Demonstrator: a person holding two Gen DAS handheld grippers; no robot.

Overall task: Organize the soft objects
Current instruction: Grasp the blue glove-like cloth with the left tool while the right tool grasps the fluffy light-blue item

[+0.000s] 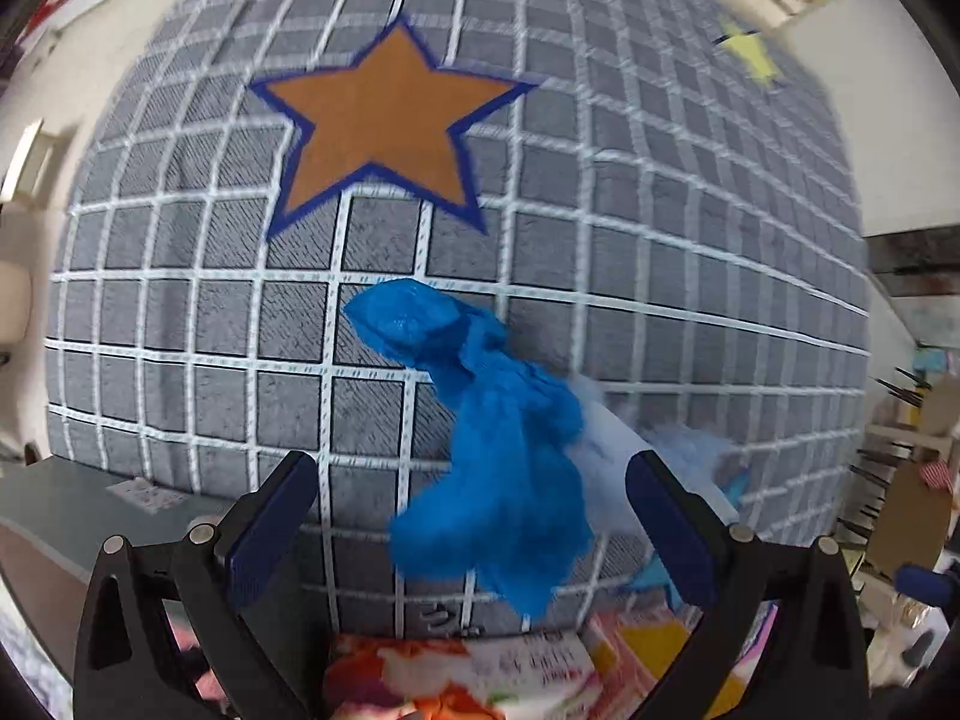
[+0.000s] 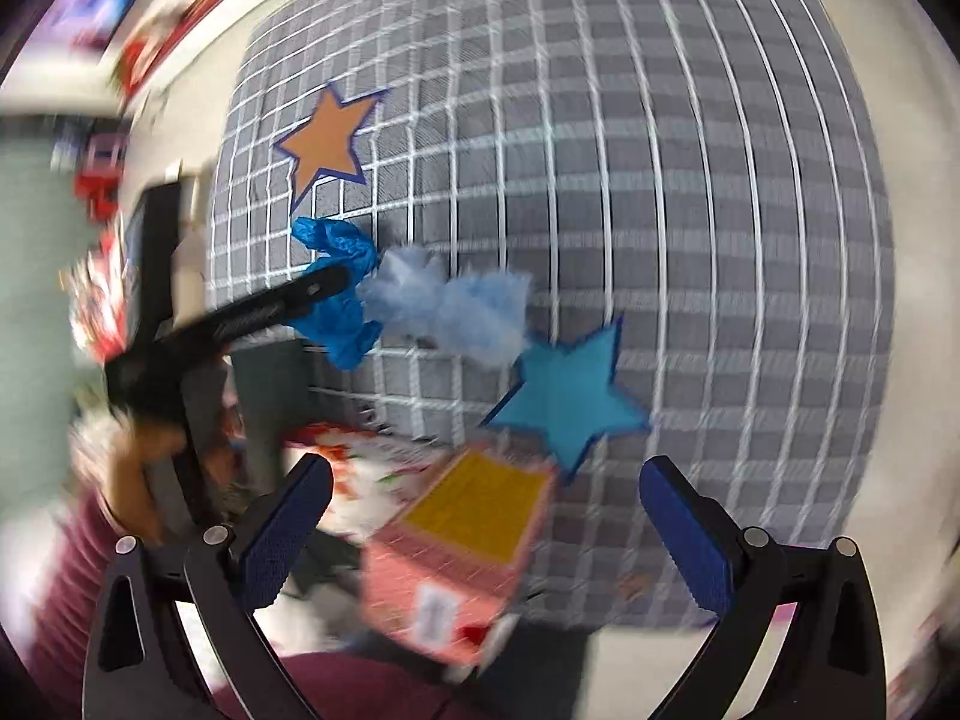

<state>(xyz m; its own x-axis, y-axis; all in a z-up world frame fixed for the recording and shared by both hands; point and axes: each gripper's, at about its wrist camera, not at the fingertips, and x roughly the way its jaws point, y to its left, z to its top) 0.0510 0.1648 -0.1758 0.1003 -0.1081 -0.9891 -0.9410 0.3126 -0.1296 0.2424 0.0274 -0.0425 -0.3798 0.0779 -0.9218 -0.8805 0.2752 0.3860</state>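
Your left gripper [image 1: 474, 516] has its blue-padded fingers [image 1: 273, 525] spread wide, with nothing pinched; the crumpled bright-blue cloth [image 1: 498, 468] lies between them on the grey white-gridded rug [image 1: 180, 300]. A pale-blue fluffy cloth [image 2: 456, 306] touches its right side. Your right gripper [image 2: 486, 534] is likewise spread and empty, hovering near a pink carton with yellow panel [image 2: 462, 546]. An orange felt star [image 1: 378, 120] sits beyond the cloths; a teal star [image 2: 570, 396] lies nearer the carton.

That grey checked mat [image 1: 600, 240] looks like fuzzy matt terry cloth, the blue rag [image 1: 492, 468] is crinkly, and the gripper pads [image 2: 288, 540] are textured rubbery blue.
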